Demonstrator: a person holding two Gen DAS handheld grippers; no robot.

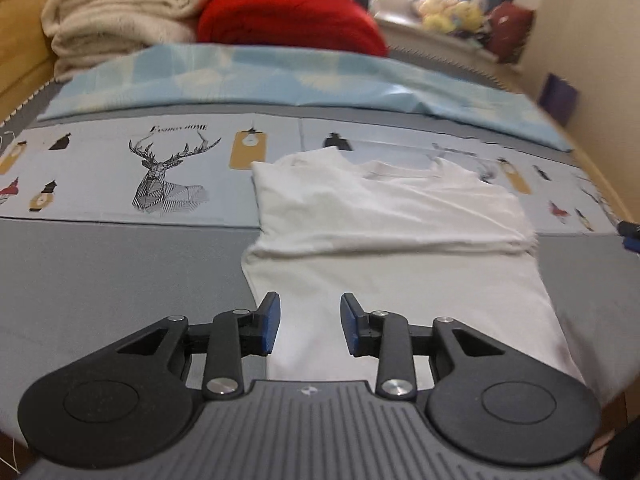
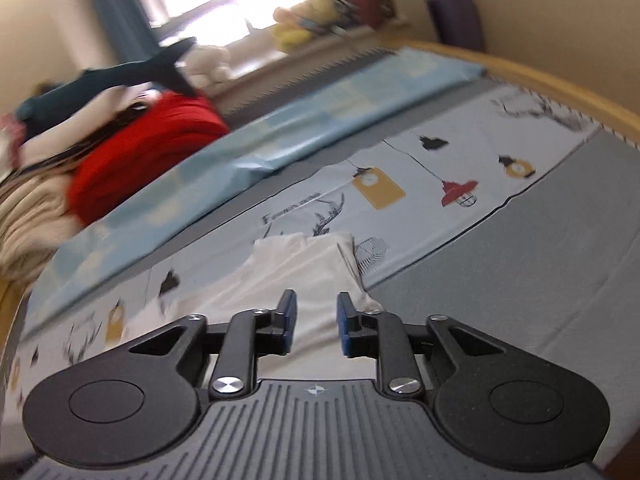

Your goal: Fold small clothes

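A small white T-shirt (image 1: 384,216) lies flat on the bed, its upper part folded over the lower part. My left gripper (image 1: 310,310) hovers above the shirt's near left portion, jaws apart, nothing between the blue pads. In the right wrist view the same white shirt (image 2: 316,268) shows ahead of and beneath my right gripper (image 2: 317,307), whose jaws also stand apart with no cloth caught between them. That view is tilted and blurred.
The bed has a grey and pale blue printed sheet (image 1: 120,176) with a deer drawing. A light blue folded cover (image 1: 280,80) lies behind it. Cream blankets (image 1: 120,16) and a red bundle (image 1: 292,20) are stacked at the back. A wooden bed frame (image 2: 560,92) runs along the edge.
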